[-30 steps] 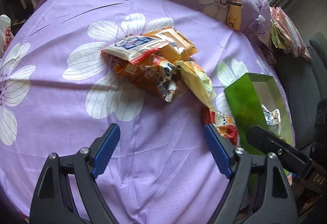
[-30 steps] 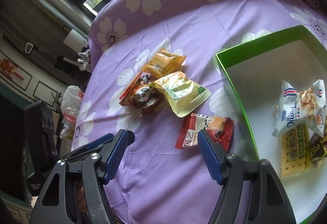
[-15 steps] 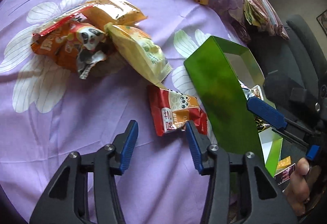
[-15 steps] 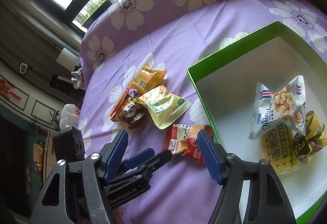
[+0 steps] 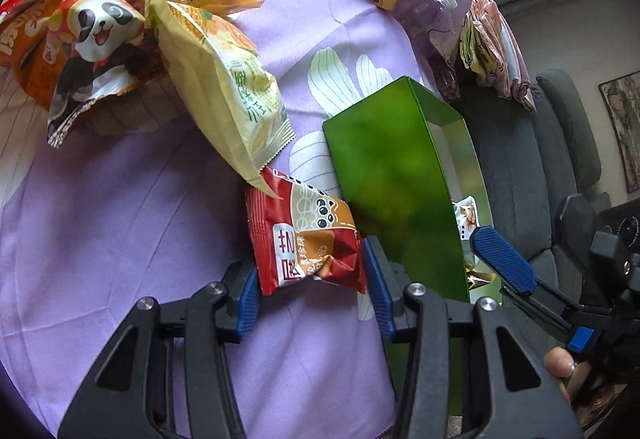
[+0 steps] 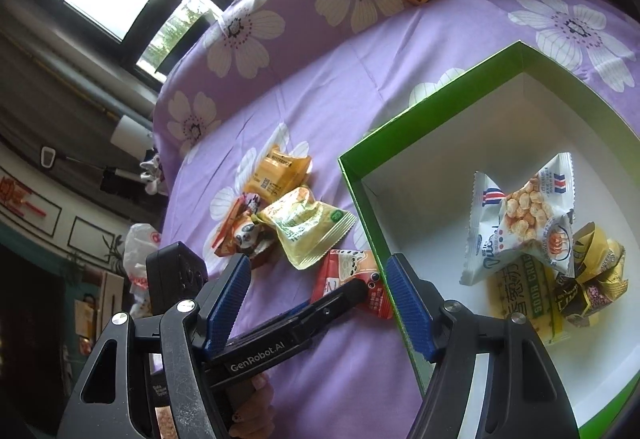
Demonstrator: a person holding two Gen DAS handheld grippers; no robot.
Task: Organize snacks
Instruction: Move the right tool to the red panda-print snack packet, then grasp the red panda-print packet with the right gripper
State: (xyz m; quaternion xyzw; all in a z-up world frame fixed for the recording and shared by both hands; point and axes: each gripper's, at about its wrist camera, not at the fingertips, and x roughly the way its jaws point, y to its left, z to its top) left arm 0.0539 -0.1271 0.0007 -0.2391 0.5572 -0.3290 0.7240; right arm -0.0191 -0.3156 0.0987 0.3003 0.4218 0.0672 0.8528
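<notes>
Now, left wrist view: the left gripper (image 5: pixel 310 293) has closed in, its fingers (image 5: pixel 247 299) pinching the red snack packet (image 5: pixel 304 235) lying beside the green box (image 5: pixel 400 207). Right wrist view: the right gripper (image 6: pixel 316 305) hangs with fingers spread, empty, over the box rim; packet next goes in.

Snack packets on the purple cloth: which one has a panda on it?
The orange packet at the far left of the pile; the others show no animal face.

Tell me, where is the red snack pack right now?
The red snack pack lies on the purple flowered cloth, low in the left wrist view, between the left gripper's blue fingers, with the green box on its right and the yellow bag above it.
</notes>
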